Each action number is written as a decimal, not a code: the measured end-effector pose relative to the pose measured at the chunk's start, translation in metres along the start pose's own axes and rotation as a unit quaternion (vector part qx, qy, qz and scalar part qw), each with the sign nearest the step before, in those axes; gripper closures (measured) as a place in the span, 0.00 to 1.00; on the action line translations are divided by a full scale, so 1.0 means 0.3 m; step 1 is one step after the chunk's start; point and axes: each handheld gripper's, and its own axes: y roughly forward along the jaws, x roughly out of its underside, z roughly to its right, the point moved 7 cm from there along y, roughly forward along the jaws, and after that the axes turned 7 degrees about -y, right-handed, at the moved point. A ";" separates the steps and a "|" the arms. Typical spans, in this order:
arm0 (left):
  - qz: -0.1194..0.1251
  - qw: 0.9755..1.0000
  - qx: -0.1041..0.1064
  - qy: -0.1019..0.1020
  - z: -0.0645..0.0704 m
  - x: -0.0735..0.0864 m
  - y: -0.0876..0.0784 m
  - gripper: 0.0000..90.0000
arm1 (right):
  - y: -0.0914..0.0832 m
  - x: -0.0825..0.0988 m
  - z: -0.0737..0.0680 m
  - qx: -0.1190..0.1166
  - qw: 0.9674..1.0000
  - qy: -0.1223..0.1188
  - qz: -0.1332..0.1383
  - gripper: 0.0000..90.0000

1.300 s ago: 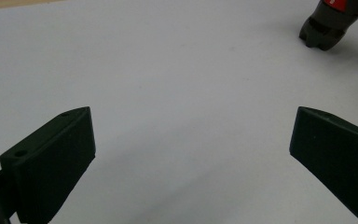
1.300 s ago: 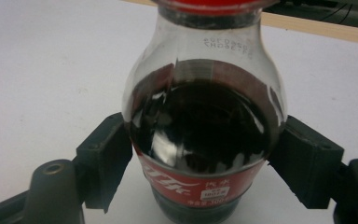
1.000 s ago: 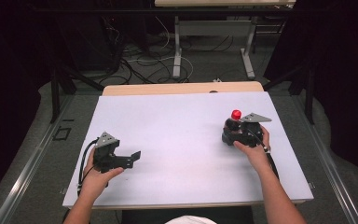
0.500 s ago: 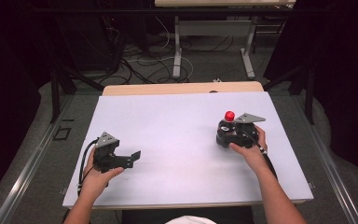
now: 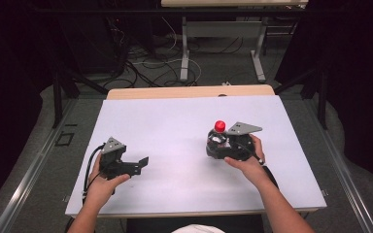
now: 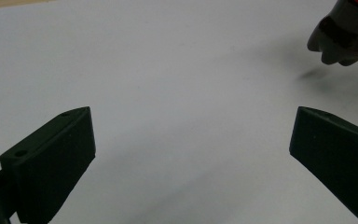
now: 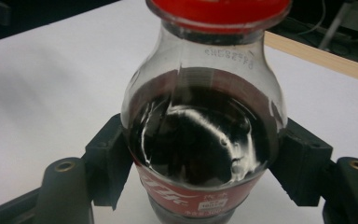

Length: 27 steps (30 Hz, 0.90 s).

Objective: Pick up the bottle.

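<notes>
High view: one table with a pale top, two grippers and one bottle on it. The left gripper sits in the person's left hand near the table's near-left part, its two jaws spread wide with nothing between them. In the left gripper view both jaws stand far apart over bare tabletop, and the bottle's dark base hangs at the upper right, clear of the surface, a faint shadow under it.

The right gripper is in the right hand toward the right-centre of the table, well apart from the left one. Its two jaws are clamped on the one bottle, whose red cap sticks out at the top. In the right gripper view the bottle stands upright between the two jaws, one pad pressed on each side of its body just above the red label. It is clear plastic, part full of dark drink, with one red cap on.

One grey three-cornered plate tops each gripper, and one cable trails from the left one toward the table's near edge. Beyond the table's far edge lie a wooden strip and a tangle of cables on the floor.
</notes>
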 end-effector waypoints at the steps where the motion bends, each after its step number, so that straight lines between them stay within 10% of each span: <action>1: 0.000 1.000 0.000 0.000 0.000 0.000 0.000 0.00 | 0.000 -0.006 -0.015 -0.004 1.000 -0.003 0.002 0.33; 14: 0.005 0.998 0.054 0.035 0.141 -0.085 0.002 0.02 | 0.022 -0.033 -0.177 -0.066 0.997 -0.041 0.004 0.33; 27: 0.002 0.992 0.107 0.061 0.269 -0.208 0.011 0.16 | 0.047 -0.025 -0.231 -0.089 0.995 -0.045 -0.005 0.33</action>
